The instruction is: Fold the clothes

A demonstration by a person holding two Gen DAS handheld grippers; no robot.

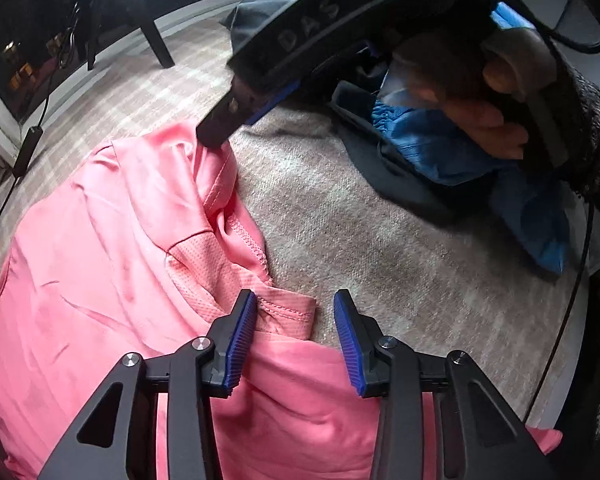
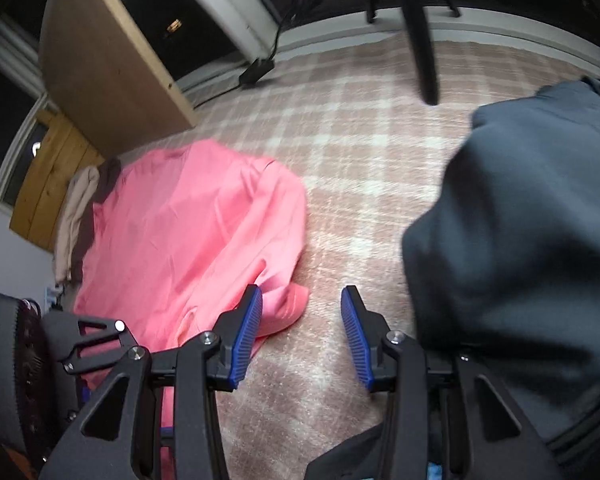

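Observation:
A pink shirt (image 1: 100,248) lies spread on the plaid carpet (image 1: 380,248). In the left wrist view my left gripper (image 1: 296,300) stands open just above the shirt's near edge. A stitched sleeve cuff (image 1: 288,312) lies in the gap, and the right pad is clear of it. My right gripper (image 1: 220,128) reaches in from the top, its tip at the shirt's far edge, held by a hand (image 1: 492,120). In the right wrist view the right gripper (image 2: 302,296) is open over bare carpet, with a corner of the pink shirt (image 2: 196,232) beside its left finger.
A dark grey garment (image 2: 520,248) lies on the right, and a blue garment (image 1: 440,152) lies on dark cloth by the hand. Black chair legs (image 2: 420,40) stand on the far carpet. A wooden board (image 2: 112,64) leans at the back left, near a power brick with its cable (image 2: 256,70).

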